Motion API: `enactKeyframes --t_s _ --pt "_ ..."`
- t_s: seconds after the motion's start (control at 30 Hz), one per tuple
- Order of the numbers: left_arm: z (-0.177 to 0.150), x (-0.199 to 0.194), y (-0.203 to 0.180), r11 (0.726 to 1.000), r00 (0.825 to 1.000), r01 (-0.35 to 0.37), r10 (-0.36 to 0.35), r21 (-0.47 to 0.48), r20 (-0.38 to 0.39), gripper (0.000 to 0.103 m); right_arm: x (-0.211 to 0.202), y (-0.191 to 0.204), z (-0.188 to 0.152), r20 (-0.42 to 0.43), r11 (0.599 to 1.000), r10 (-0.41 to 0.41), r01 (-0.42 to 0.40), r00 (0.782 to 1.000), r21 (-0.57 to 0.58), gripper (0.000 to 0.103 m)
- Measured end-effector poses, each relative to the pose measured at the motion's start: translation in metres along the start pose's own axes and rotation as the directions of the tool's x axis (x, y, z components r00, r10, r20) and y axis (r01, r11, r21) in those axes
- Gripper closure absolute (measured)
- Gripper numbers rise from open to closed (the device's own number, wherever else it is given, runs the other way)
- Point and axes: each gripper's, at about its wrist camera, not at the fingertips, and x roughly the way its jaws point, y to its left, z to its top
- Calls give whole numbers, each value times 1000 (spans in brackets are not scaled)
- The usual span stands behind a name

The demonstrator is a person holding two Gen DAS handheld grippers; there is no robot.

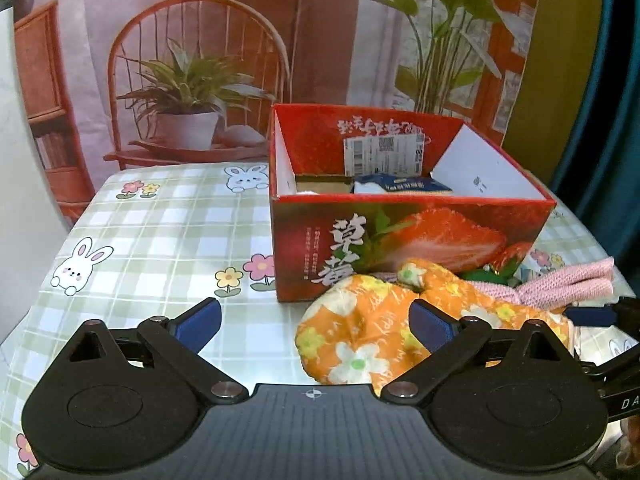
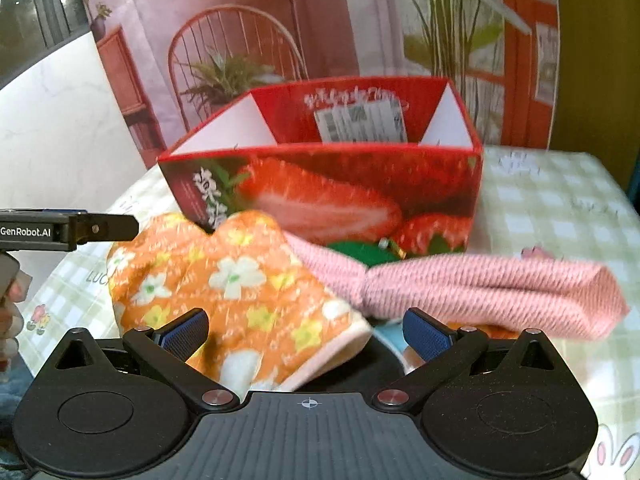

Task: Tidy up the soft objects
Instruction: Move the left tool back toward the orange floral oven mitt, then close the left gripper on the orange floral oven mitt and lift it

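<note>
Left claw [image 1: 314,326] open, low over the desk [image 1: 160,216], nothing between its pads. Right claw [image 2: 306,330] open too, orange floral mitt [image 2: 240,284] partly between its fingers, ungripped. Pink knit piece [image 2: 480,292] beside mitt. Both just in front of strawberry box [image 1: 400,236], toward desk's near edge.

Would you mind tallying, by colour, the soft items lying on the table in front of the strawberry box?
Orange floral: 1, the quilted orange mitt
Pink: 1, the pink knitted piece lying beside and partly over it
Total: 2 soft items in front of the red strawberry box. A blue-and-white packet already lies inside the box and is not counted.
</note>
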Motion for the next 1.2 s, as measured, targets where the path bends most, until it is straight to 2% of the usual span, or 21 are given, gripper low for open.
enactKeyframes --t_s 0.13,0.27,0.4,0.47,0.53,0.6,0.73,0.9,1.0,1.07,1.2 --pt "-4 10 4 997 997 62 -64 -47 -37 16 2 1 -1 -11 999 -27 27 1000 -44 0" --pt "-4 26 8 992 991 107 -113 -73 -75 32 5 -1 -4 -30 999 -29 28 999 -36 0" --pt "-4 34 12 981 982 163 -172 -110 -81 45 5 -4 -5 -35 999 -40 39 999 -33 0" --pt "-5 34 14 978 981 170 -180 -122 -75 50 5 -6 -5 -35 999 -43 42 998 -28 0" --pt "-8 35 17 972 978 185 -197 -145 -72 54 5 -9 -6 -36 999 -44 43 998 -23 3" --pt "-10 35 21 965 975 195 -211 -177 -73 60 4 -11 -5 -36 999 -43 43 998 -17 11" --pt "-17 31 26 954 972 212 -229 -214 -61 65 4 -11 -2 -25 999 -39 38 999 -15 19" --pt "-25 25 24 948 969 222 -240 -227 -54 66 3 -11 6 -8 999 -19 19 1000 -25 45" --pt "-32 23 22 943 964 237 -258 -234 -62 66 5 -7 14 7 997 -41 42 999 -60 54" --pt "-37 23 22 936 958 252 -278 -247 -75 66 5 -7 19 21 996 -55 56 998 -73 59" --pt "-46 26 17 927 943 277 -313 -252 -111 66 7 -8 30 63 993 -56 62 996 -96 59"
